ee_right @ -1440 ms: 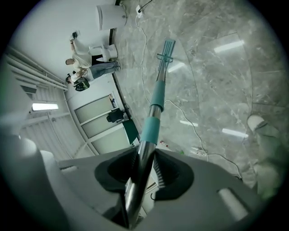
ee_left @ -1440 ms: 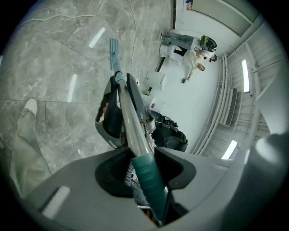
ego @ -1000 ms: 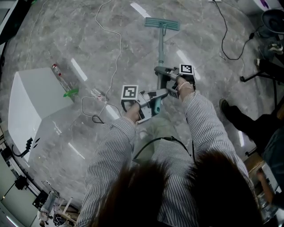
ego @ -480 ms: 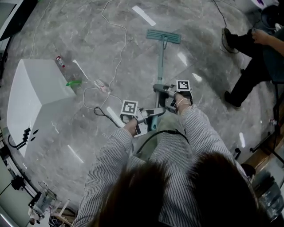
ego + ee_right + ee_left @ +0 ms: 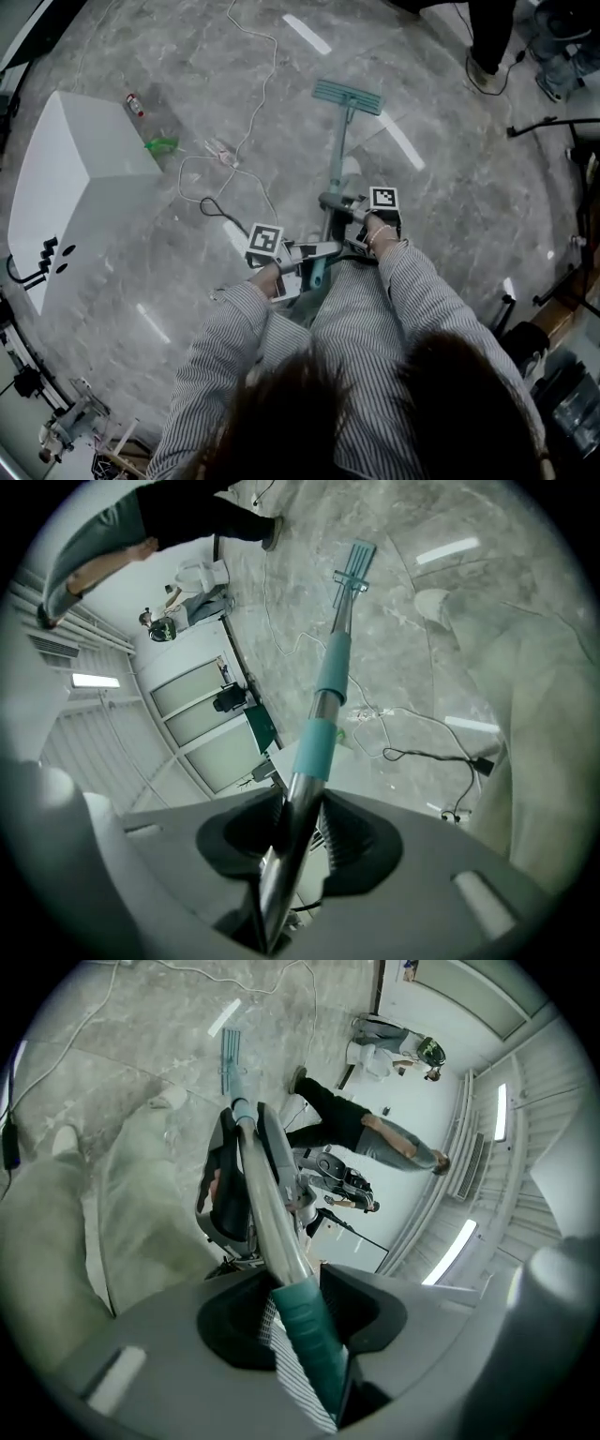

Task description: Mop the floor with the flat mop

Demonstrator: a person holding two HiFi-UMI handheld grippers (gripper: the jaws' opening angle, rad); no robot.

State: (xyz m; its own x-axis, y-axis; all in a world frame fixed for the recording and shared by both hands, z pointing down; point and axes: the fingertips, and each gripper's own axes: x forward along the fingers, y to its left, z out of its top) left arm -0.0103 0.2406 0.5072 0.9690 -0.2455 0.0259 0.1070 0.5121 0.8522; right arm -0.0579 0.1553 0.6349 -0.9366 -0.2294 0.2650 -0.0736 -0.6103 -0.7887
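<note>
Mop's in both hands here. The flat mop [image 5: 337,155] runs straight out in front of the person, with the mop head [image 5: 348,96] flat on the grey marble floor [image 5: 141,272], well ahead of their feet.

The left tool [image 5: 316,251] is clenched on the teal grip [image 5: 309,1330] at the near end of the handle. In the left gripper view the jaws sit tight on both sides of that grip, and the shiny metal pole heads off toward the mop head [image 5: 231,1049].

The right tool [image 5: 330,201] is further up the pole, closer to the head. In the right gripper view, the right tool [image 5: 300,832] has its jaws pinched on bare metal, just short of a teal band [image 5: 314,747].

Other stuff around:
- a big white box [image 5: 75,178] off to the left
- a little bottle [image 5: 136,103] and something green [image 5: 161,144] on the floor beside it
- a white cable [image 5: 255,112] snaking across the floor left of the mop

Someone else's leg [image 5: 487,37] shows at the top right, well apart from the mop head.
</note>
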